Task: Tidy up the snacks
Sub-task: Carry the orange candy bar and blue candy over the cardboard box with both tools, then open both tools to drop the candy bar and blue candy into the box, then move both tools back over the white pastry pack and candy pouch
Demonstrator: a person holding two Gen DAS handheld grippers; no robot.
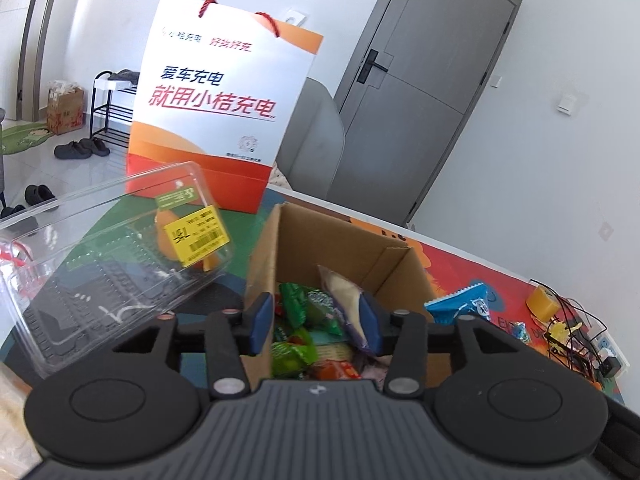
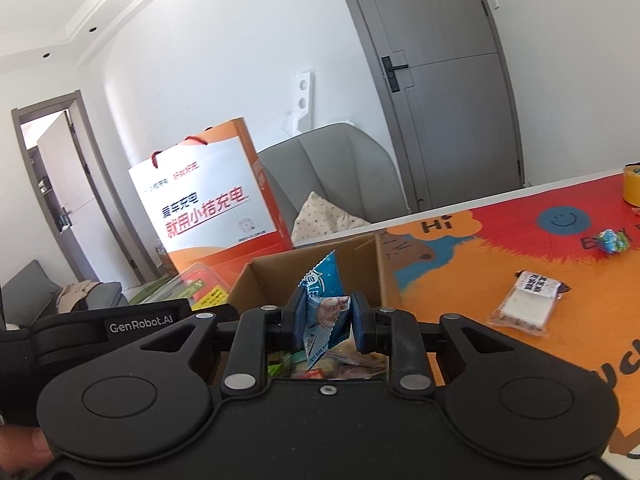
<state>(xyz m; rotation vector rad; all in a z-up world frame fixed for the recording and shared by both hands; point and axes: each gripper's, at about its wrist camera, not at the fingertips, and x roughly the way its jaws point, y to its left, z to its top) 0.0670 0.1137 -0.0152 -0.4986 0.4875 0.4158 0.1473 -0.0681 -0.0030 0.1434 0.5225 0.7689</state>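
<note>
Left gripper: right up close, hanging over the open box, fingers parted. A purple and cream packet leans against 1 pad, nothing is pinched, so it is released.
Right gripper: clenched on a blue snack packet, which sticks up between the pads above the box.
Cardboard box: flaps up, on the worktop, directly under both grippers.
Snacks in the box: green wrappers, an orange one, the purple and cream packet, all jumbled together.
Clear plastic tray: left of the box, tilted, yellow price sticker on it.
Paper bag: white and orange, red cord handles, upright behind the box.
Worktop: bright orange and red printed cover.
Loose snacks: a white bar in clear wrap right of the box, a small blue sweet farther back.
Tape roll: yellow, at the far right edge.
</note>
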